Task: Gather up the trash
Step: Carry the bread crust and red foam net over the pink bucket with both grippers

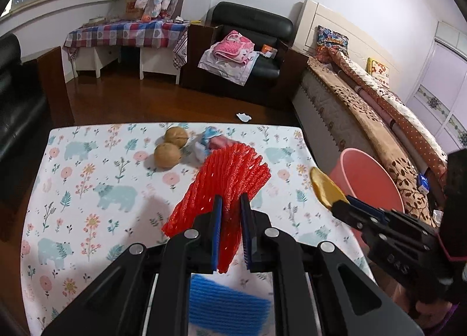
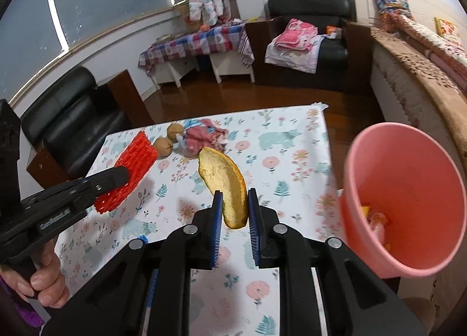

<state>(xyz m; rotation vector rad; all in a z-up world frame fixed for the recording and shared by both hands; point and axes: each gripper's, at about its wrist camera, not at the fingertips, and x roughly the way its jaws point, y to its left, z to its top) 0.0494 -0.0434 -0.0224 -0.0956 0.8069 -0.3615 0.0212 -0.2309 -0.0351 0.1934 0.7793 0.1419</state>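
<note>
Floral tablecloth point(image 1: 87, 190) covers the table; bed point(image 1: 364, 96) beside.

My left camera looks forward along my left gripper point(image 1: 230, 204), close above the table point(image 1: 87, 178). My right camera faces likewise past my right gripper point(image 2: 235, 198). Both share the tabletop ahead and the pink bin point(image 2: 408, 190) rightward.

Red foam net point(image 1: 230, 178) ribbed; pink bin point(image 2: 402, 190) smooth plastic; peel point(image 2: 224, 184) rough, matt.
</note>
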